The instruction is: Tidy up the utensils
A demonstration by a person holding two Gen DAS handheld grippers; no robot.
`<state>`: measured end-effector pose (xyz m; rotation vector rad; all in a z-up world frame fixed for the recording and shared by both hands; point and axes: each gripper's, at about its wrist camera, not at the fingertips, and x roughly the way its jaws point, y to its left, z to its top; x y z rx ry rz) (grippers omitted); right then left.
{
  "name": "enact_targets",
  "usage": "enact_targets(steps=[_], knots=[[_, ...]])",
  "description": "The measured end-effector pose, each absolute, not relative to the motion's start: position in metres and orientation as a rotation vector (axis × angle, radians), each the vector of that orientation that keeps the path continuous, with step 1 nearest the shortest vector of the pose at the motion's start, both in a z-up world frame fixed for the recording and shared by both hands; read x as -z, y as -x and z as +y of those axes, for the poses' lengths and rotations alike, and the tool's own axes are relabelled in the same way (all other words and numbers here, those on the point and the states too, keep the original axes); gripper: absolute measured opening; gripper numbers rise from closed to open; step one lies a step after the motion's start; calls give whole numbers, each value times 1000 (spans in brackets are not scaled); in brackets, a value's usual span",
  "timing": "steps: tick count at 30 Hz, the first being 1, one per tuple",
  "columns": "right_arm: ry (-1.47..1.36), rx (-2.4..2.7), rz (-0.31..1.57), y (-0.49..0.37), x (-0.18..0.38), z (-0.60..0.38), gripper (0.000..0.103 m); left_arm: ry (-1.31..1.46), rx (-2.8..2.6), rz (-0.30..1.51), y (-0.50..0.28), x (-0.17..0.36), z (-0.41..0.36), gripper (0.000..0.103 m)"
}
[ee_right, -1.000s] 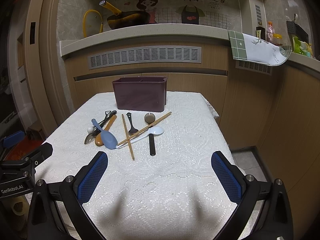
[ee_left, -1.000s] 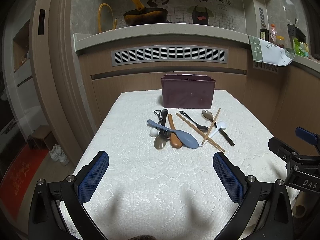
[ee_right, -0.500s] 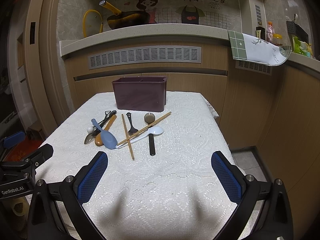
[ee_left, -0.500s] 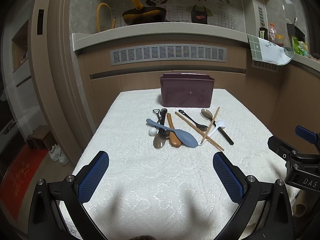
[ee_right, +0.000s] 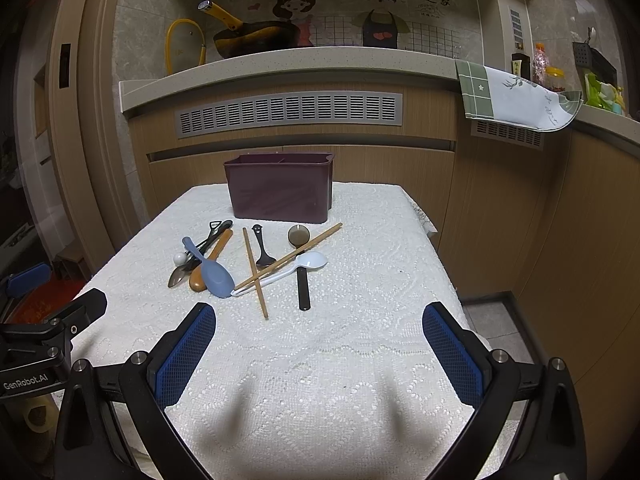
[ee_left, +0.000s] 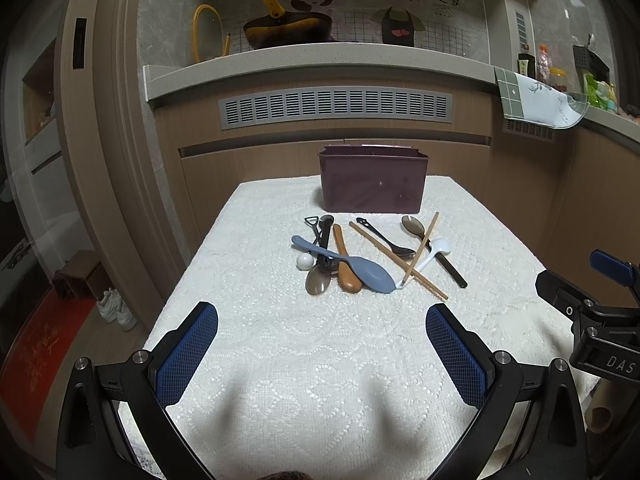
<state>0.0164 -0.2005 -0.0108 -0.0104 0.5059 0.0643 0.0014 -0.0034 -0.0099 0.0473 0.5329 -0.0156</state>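
Observation:
A pile of utensils lies mid-table on the white lace cloth: a blue-grey rice paddle, a brown wooden spoon, a metal spoon, two wooden chopsticks, a white spoon, a black spoon and a black-handled spoon. A dark purple utensil box stands behind them. My left gripper is open and empty, short of the pile. My right gripper is open and empty, nearer the table's right side; the pile lies ahead to its left.
A wooden cabinet front with a grey vent rises behind the table. A counter above holds a pan. A green-white towel hangs at the right. The table's right edge drops to the floor.
The left gripper's view has shifted slightly, with the pile and box a little higher in frame. The right gripper has stayed still. Both stay open.

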Motion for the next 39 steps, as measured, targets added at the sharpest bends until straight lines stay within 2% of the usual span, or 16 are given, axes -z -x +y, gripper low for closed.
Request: enact_targets(steps=[17, 25, 39], knots=[[10, -65, 511, -18, 12, -201, 103, -59, 17, 539, -2, 12, -5, 103], [44, -53, 512, -30, 12, -201, 103, -48, 44, 598, -24, 14, -1, 103], [96, -71, 776, -170, 21, -207, 103, 63, 40, 725, -140, 20, 35, 103]])
